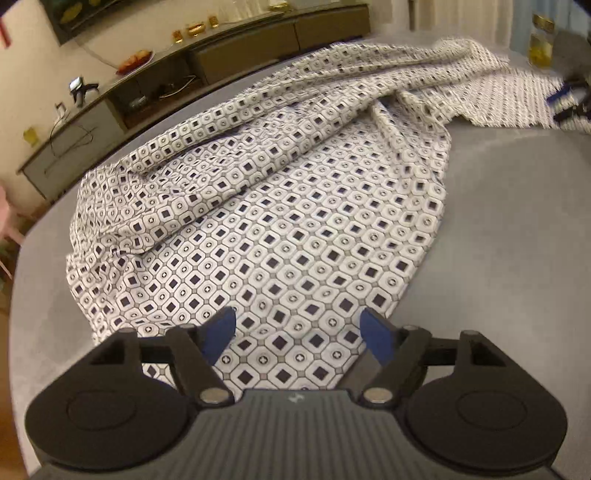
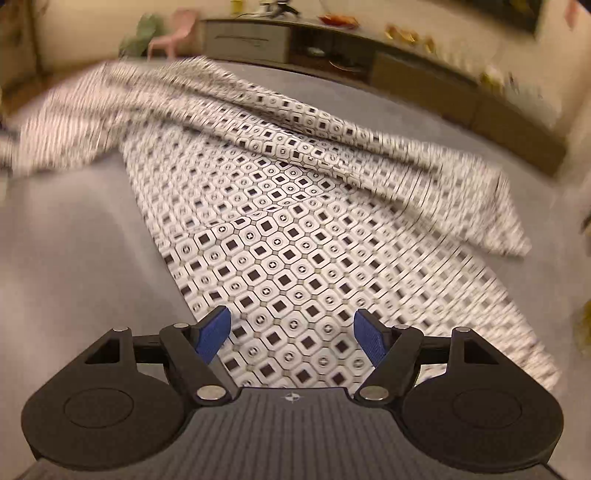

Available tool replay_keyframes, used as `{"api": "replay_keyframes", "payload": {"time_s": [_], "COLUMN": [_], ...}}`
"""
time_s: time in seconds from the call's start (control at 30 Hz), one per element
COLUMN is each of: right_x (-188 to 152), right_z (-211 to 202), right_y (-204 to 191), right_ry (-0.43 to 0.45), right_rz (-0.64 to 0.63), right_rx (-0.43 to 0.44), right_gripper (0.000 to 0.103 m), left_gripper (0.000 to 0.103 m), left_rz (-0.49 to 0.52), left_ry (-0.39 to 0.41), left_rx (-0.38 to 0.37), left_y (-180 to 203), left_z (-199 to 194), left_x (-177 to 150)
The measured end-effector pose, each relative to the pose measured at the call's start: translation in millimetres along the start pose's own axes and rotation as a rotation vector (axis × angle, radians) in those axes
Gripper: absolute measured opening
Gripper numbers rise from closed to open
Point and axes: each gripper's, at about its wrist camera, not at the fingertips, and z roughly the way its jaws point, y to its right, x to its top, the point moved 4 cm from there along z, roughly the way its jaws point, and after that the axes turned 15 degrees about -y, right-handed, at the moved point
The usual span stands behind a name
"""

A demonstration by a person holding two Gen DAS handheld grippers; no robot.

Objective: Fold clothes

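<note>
While hovering above the patterned shirt (image 1: 295, 229), left gripper (image 1: 298, 334) showing its blue fingers (image 1: 221, 332) spread wide apart, gripping nothing. Right gripper (image 2: 292, 330) likewise hanging over the cloth, blue pads (image 2: 369, 336) parted wide, holding nothing. Shirt lying across the middle of the grey worktop (image 1: 509, 258), flat near both grippers, bunching into long folds toward the far edge. Low cabinet (image 1: 229, 62) standing beyond the far edge against the wall; pink chair (image 2: 173, 33) sitting near it, blurred.
</note>
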Motion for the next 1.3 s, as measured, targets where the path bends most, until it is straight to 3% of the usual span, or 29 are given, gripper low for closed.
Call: {"api": "replay_keyframes", "payload": {"time_s": [0.07, 0.1, 0.13, 0.23, 0.33, 0.43, 0.5, 0.53, 0.57, 0.6, 0.63, 0.67, 0.7, 0.73, 0.87, 0.97, 1.03, 1.07, 1.1, 1.13, 1.3], "right_x": [1.4, 0.0, -1.6, -17.5, -44.6, -58.9, -61.9, -55.8, -39.8, -23.7, -7.7, 8.1, 22.8, 35.7, 70.7, 80.0, 84.7, 87.0, 89.4, 91.1, 77.0], "right_z": [0.1, -1.8, -3.9, -13.9, -27.0, -38.9, -47.9, -53.9, -62.1, -70.6, -79.4, -85.4, -86.0, -79.9, -24.0, 1.2, 14.6, 21.3, 27.9, 33.0, 18.2], "right_y": [3.5, 2.9, 3.6, 0.3, -0.8, -1.4, -5.4, -12.6, -26.6, -40.5, -54.3, -73.1, -99.6, -127.6, -220.1, -231.5, -231.6, -231.6, -231.6, -230.1, -221.3], "right_ry": [0.004, -0.003, -0.020, -0.094, -0.180, -0.262, -0.299, -0.272, -0.189, -0.106, -0.023, 0.056, 0.124, 0.167, 0.181, 0.155, 0.137, 0.128, 0.118, 0.109, 0.055], "right_rz": [0.020, 0.019, 0.018, -0.081, -0.209, -0.288, -0.337, -0.341, -0.317, -0.294, -0.269, -0.256, -0.256, -0.261, -0.366, -0.394, -0.400, -0.403, -0.406, -0.406, -0.397], "right_rx": [0.016, 0.022, 0.026, 0.039, 0.041, 0.033, 0.019, 0.017, 0.022, 0.026, 0.031, 0.043, 0.058, 0.050, -0.076, -0.143, -0.182, -0.201, -0.220, -0.228, -0.084], "right_gripper": [0.056, 0.032, 0.000, 0.000, 0.000, 0.000, 0.000, 0.000, 0.001, 0.010, 0.019, 0.042, 0.061, 0.064, 0.063, 0.058, 0.042, 0.034, 0.011, 0.000, 0.000], "left_gripper": [0.002, 0.000, 0.000, 0.000, 0.000, 0.000, 0.000, 0.003, 0.022, 0.039, 0.077, 0.087, 0.085, 0.082, 0.074, 0.073, 0.072, 0.066, 0.064, 0.064, 0.063], "left_rz": [-0.052, -0.062, -0.051, -0.022, 0.011, 0.053, 0.021, 0.010, -0.004, -0.029, -0.060, -0.091, -0.117, -0.133, -0.228, -0.302, -0.341, -0.353, -0.355, -0.357, -0.400], "left_ry": [0.006, -0.006, -0.018, -0.037, -0.115, -0.206, -0.164, -0.109, -0.049, 0.009, 0.050, 0.084, 0.108, 0.111, 0.133, 0.159, 0.149, 0.133, 0.129, 0.129, 0.178], "left_rx": [-0.107, -0.103, -0.072, -0.066, -0.041, 0.049, 0.125, 0.121, 0.107, 0.091, 0.071, 0.048, 0.018, -0.018, -0.116, -0.206, -0.265, -0.271, -0.260, -0.252, -0.228], "left_y": [-10.5, -11.5, -11.1, -16.1, -28.0, -41.2, -50.0, -48.1, -42.4, -34.5, -26.1, -17.5, -8.7, -0.5, 9.5, 10.5, 5.1, 0.6, -4.1, -9.3, -35.6], "left_z": [5.6, 4.5, 1.9, -14.7, -34.8, -48.3, -62.8, -75.3, -82.4, -85.7, -83.1, -76.7, -68.6, -56.6, -17.3, 8.2, 23.6, 28.7, 30.3, 30.0, 6.5], "left_x": [-0.3, -2.2, -6.8, -33.3, -70.8, -93.6, -86.1, -77.4, -62.9, -45.0, -26.5, -7.5, 11.5, 29.5, 60.7, 63.8, 49.4, 42.3, 40.1, 38.4, 30.2]}}
